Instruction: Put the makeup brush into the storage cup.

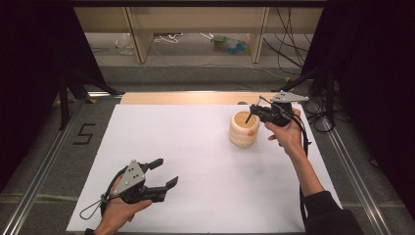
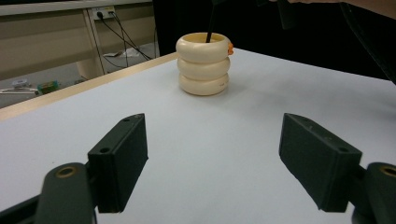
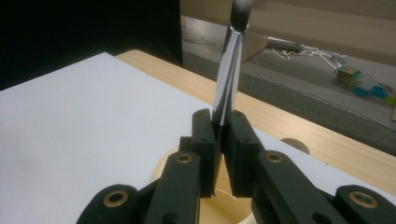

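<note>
The right tongs (image 1: 259,113) hovered over the far right part of the desk (image 1: 195,161), directly above the mouth of a cream holder (image 1: 243,129) built like three stacked rings, with a small orange spot on its side. Their jaws were pressed narrowly together on a slim brush (image 3: 228,79), a shiny metal shaft with a dark end. In the right gripper view the shaft rose out from between the jaws, tilted slightly, while the holder's open rim (image 3: 229,205) lay just beneath them. In the left gripper view the thin dark lower end of the brush (image 2: 210,25) dipped into the holder (image 2: 203,63); whether it touched the bottom could not be told. The left tongs (image 1: 161,174) rested low over the near left part of the white sheet, well apart from the holder, held in a hand (image 1: 120,208), with the jaws spread wide and nothing between them. Both black pads (image 2: 120,158) faced the holder across bare desk.
</note>
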A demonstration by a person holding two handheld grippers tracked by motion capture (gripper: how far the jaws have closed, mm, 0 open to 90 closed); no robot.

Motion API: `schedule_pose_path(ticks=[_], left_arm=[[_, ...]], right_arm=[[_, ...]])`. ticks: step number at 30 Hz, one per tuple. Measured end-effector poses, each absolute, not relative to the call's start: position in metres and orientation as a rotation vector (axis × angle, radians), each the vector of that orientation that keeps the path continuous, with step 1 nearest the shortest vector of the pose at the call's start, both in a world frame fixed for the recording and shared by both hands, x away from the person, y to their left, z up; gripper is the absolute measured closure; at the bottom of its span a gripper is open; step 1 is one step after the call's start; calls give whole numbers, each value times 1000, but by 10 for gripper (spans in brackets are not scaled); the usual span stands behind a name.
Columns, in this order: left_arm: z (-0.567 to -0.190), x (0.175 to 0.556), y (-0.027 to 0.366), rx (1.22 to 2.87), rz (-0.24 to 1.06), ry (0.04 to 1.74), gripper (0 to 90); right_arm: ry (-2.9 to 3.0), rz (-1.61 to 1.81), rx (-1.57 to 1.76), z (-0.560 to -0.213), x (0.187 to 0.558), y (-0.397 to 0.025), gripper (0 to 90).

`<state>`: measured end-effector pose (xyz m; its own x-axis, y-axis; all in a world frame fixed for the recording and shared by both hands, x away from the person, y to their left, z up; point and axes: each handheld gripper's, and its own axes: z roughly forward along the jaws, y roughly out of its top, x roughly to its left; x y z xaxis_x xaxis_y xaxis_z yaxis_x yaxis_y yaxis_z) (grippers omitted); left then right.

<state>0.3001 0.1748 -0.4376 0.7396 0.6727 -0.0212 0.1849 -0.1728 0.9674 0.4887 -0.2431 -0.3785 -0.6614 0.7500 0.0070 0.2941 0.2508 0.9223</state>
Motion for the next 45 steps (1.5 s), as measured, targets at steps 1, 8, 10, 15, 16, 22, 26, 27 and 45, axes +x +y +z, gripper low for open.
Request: schedule_pose_path(ticks=[1, 8, 10, 15, 16, 22, 26, 27, 45], left_arm=[[-438, 300, 175, 1724, 499, 682, 239], [-438, 300, 174, 1727, 498, 681, 238], [-438, 300, 174, 1730, 498, 679, 239], [-438, 300, 174, 1731, 496, 677, 239], [-438, 300, 174, 1731, 496, 677, 239], [-438, 300, 174, 1732, 497, 677, 238], [-438, 300, 174, 1732, 496, 677, 239], [-438, 300, 174, 1733, 497, 677, 238], [-438, 300, 174, 1735, 496, 677, 239]], right_arm=[[2103, 1384, 954, -378, 488, -244, 838], [2113, 1367, 964, -384, 490, -243, 837], [2111, 1376, 963, -385, 490, -242, 837], [2132, 1357, 962, -387, 491, -241, 838], [2133, 1352, 965, -387, 491, -241, 838], [2134, 1357, 960, -389, 491, -240, 838], [2146, 1343, 968, -390, 491, -240, 837], [2149, 1344, 966, -390, 491, -240, 838], [2173, 1320, 973, -395, 493, -240, 837]])
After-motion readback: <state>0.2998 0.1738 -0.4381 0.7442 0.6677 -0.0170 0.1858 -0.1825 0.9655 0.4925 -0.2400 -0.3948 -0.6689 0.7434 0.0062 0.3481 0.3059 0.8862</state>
